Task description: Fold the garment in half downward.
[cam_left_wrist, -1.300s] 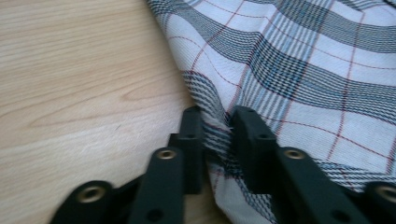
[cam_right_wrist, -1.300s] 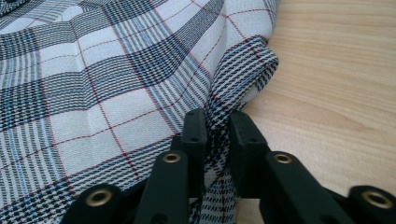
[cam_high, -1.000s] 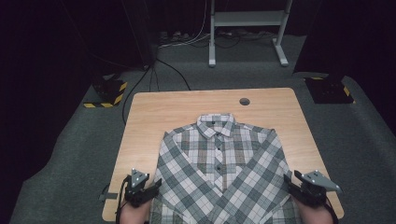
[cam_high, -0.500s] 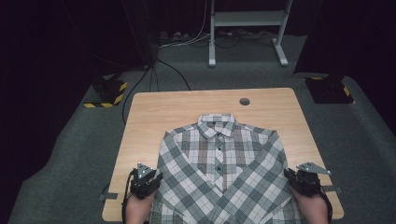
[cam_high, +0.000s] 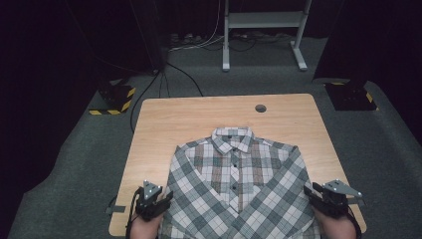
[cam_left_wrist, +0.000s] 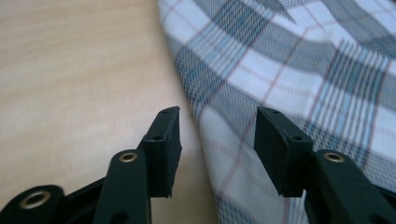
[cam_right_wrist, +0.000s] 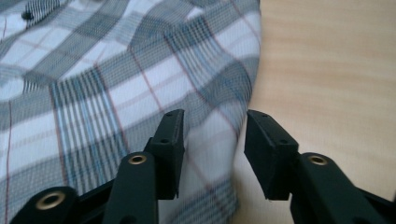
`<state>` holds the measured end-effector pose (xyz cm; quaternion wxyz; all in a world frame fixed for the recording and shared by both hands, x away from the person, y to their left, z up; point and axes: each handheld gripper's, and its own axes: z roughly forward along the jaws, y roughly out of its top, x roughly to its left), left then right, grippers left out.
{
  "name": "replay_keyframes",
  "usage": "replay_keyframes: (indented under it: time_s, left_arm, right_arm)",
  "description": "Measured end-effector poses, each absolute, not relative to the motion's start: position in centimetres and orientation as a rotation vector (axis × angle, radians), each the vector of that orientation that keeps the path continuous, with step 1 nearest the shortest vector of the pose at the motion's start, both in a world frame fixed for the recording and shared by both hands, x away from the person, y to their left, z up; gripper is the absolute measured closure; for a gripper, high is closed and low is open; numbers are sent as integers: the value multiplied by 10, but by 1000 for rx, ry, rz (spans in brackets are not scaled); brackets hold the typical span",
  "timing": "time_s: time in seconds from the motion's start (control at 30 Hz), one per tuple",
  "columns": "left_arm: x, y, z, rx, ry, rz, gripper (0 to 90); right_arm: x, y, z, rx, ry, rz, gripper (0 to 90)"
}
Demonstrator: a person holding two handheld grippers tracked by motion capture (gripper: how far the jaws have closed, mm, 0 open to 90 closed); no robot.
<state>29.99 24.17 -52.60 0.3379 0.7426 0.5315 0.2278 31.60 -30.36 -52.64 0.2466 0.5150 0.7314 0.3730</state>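
Note:
A plaid button shirt (cam_high: 234, 184) lies face up on the wooden table (cam_high: 199, 119), collar at the far end and sleeves crossed over the front. My left gripper (cam_high: 158, 203) sits low at the shirt's left edge. In the left gripper view its jaws (cam_left_wrist: 218, 114) have just been opening; the cloth edge (cam_left_wrist: 289, 56) lies between them, unpinched. My right gripper (cam_high: 314, 195) is at the shirt's right edge. Its jaws (cam_right_wrist: 215, 115) have also just been opening, straddling the fabric's border (cam_right_wrist: 116, 70) without pressing it.
A round cable hole (cam_high: 260, 108) is in the table's far part. On the dark floor beyond stand a metal frame's legs (cam_high: 261, 35), loose cables, and two black boxes with yellow stripes (cam_high: 115, 94) (cam_high: 351, 94). Bare wood lies ahead of the collar.
Both grippers stay at the shirt's lower side edges with only slight shifts. The shirt lies as before.

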Motion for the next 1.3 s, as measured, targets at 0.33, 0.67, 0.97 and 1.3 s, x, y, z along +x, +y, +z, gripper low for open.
replay_keyframes:
  time_s: [0.33,0.67,0.97,1.3]
  left_arm:
    - [345,238,-533,1983,1400,524,589]
    - [299,240,-539,1924,1372,529,779]
    - [292,244,-534,1933,1390,550,620]
    - [337,236,-512,1875,1383,604,423]
  right_arm:
    - [371,-288,-533,1457,2073,915,469]
    - [349,-287,-535,1448,2114,988,770]
    - [325,-288,-542,1388,2091,1041,767]
    - [324,-287,-542,1380,2084,1039,761]
